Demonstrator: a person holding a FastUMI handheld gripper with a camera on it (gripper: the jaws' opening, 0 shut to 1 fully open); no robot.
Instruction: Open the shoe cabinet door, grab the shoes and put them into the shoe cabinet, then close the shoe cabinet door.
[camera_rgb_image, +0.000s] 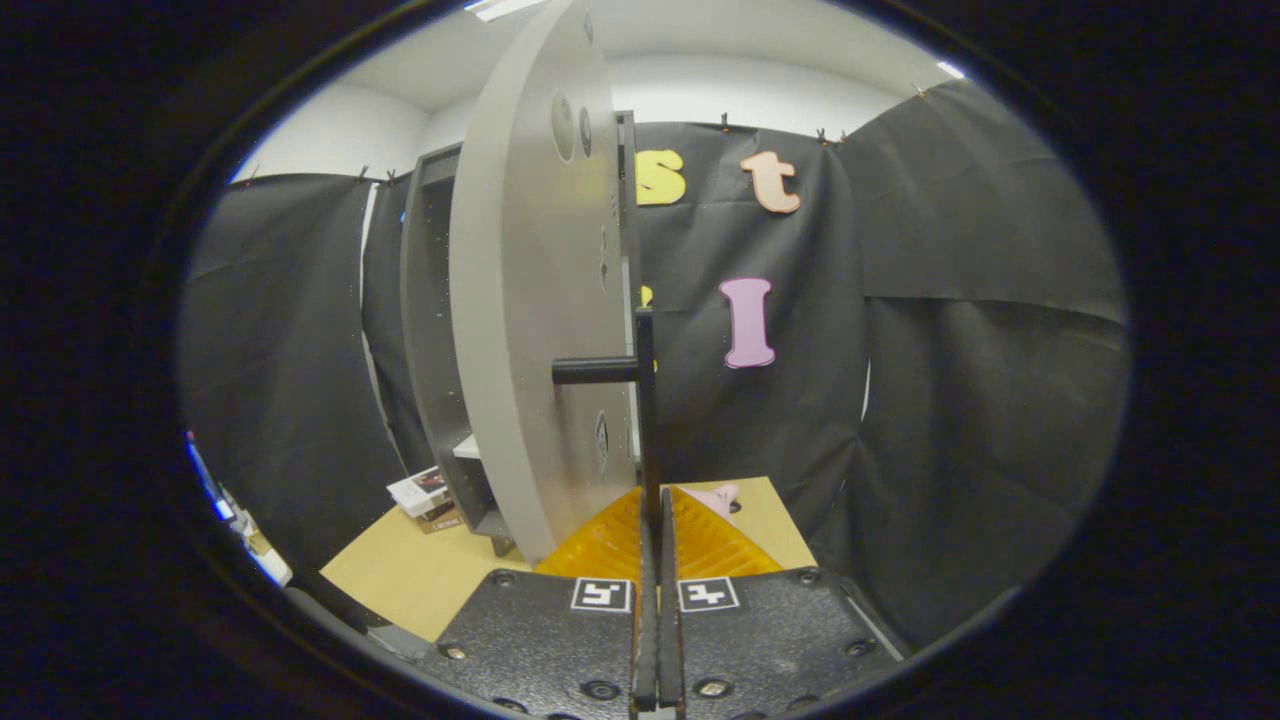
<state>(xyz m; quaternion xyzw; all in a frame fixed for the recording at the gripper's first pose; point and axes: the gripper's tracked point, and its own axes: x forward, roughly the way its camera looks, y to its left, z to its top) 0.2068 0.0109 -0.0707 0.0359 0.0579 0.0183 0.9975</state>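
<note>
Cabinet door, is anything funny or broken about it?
Nothing looks broken. The cabinet door stands swung open, edge-on just ahead of the gripper, whose fingers are pressed together around the thin black handle bar. A small stack of books sits by the cabinet's foot, a bit untidy but not spilled.

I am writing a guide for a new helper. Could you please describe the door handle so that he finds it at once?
Find the tall grey shoe cabinet by the black cloth wall; its grey door stands open, edge-on just ahead of the gripper. The handle is a thin black bar along the door's near edge, with the closed fingers pinching it. It is the door's one dark projecting part.
</note>
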